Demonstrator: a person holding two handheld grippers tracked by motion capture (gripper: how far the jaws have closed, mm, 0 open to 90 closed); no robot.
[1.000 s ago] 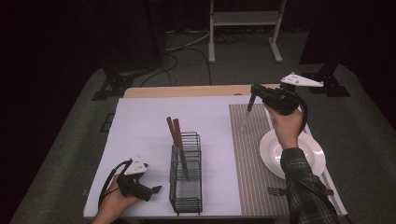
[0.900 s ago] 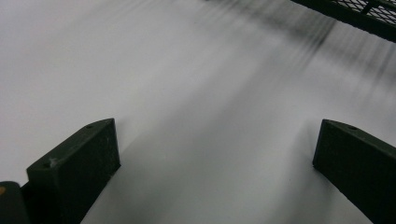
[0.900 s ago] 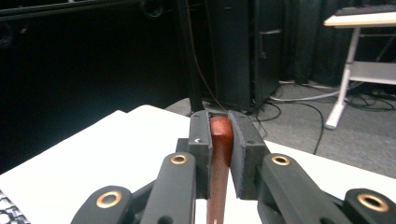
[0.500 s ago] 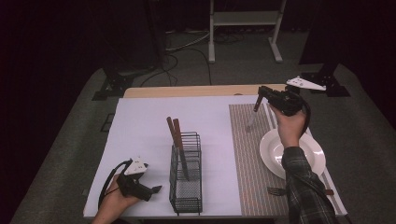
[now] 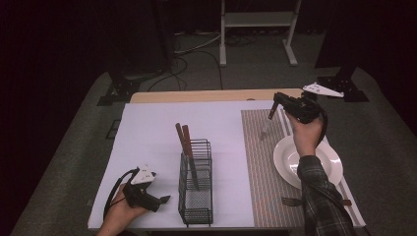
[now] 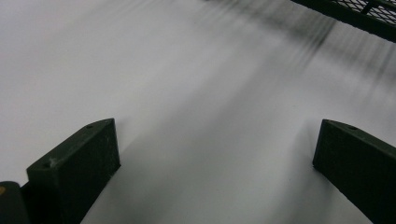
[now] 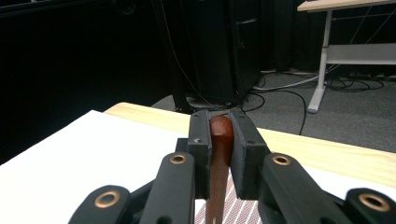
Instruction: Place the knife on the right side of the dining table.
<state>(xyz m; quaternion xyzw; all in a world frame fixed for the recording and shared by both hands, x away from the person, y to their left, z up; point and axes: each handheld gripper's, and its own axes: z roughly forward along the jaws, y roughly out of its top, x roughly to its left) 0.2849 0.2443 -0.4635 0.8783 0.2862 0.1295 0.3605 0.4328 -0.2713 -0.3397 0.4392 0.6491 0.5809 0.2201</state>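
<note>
Above the striped mat's (image 5: pixel 268 162) far edge, right gripper (image 5: pixel 273 105) clamps a knife (image 5: pixel 268 120); left gripper (image 5: pixel 164 199) gapes.

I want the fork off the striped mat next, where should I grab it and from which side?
Take the fork by the middle of its handle, coming straight down from above. It lies flat on the striped mat at the near edge, tines toward the wire caddy. Part of the handle is hidden under the sleeve, so close the claw across the narrow exposed stretch.

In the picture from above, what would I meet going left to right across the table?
Left gripper → wire basket holding two brown-handled utensils → striped placemat → white plate, with the right gripper holding a brown-handled utensil above it.
</note>
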